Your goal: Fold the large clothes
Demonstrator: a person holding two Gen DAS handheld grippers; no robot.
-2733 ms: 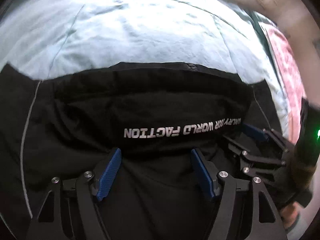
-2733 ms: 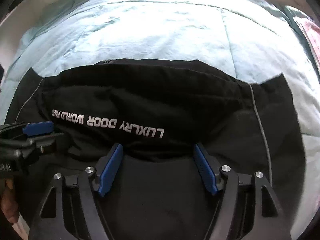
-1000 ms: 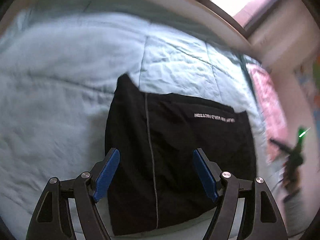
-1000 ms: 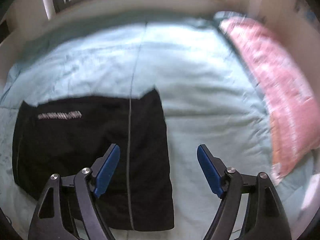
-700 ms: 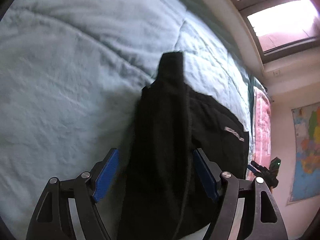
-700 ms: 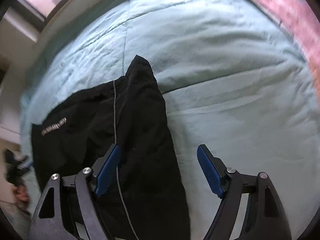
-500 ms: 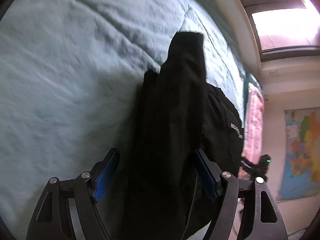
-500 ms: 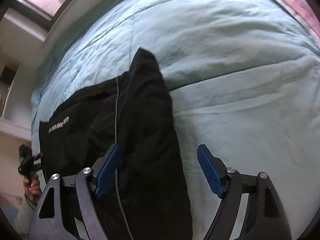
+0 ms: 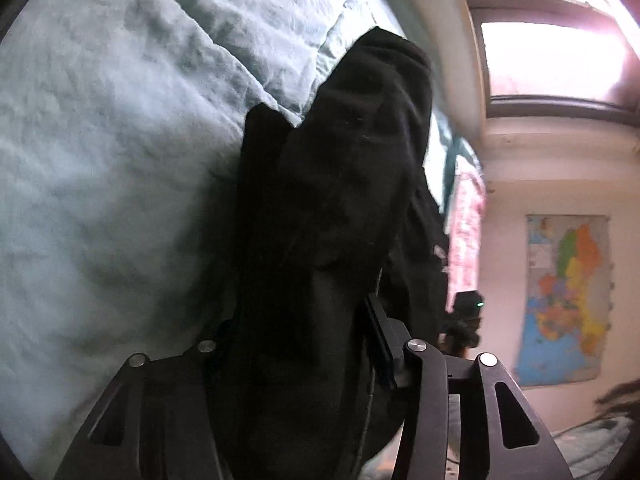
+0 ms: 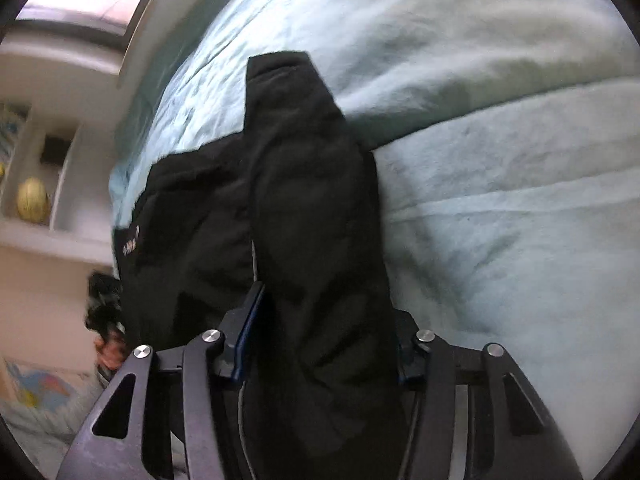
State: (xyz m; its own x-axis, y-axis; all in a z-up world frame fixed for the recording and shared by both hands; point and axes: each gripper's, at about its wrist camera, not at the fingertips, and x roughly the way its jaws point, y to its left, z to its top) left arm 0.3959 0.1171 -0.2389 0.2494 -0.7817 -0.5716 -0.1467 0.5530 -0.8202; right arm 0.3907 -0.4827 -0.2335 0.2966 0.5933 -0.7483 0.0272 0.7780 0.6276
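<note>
Bare quilt (image 10: 500, 208) beside black garment (image 10: 316, 216)

A pale blue quilted bed cover (image 10: 500, 184) carries the load, and on it lies the black garment (image 10: 312, 208), bunched into a ridge, a pink pillow (image 9: 464, 232) beyond.

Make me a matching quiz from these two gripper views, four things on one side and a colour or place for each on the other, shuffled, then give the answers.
Things:
1. garment
2. bed cover
3. map
4. round object

Descriptions:
A. hangs on the pinkish wall
B. yellowish, sits in a shelf niche
C. black, clamped in the jaws of both grippers
D. pale blue-green, quilted

Pairs: 1-C, 2-D, 3-A, 4-B
</note>
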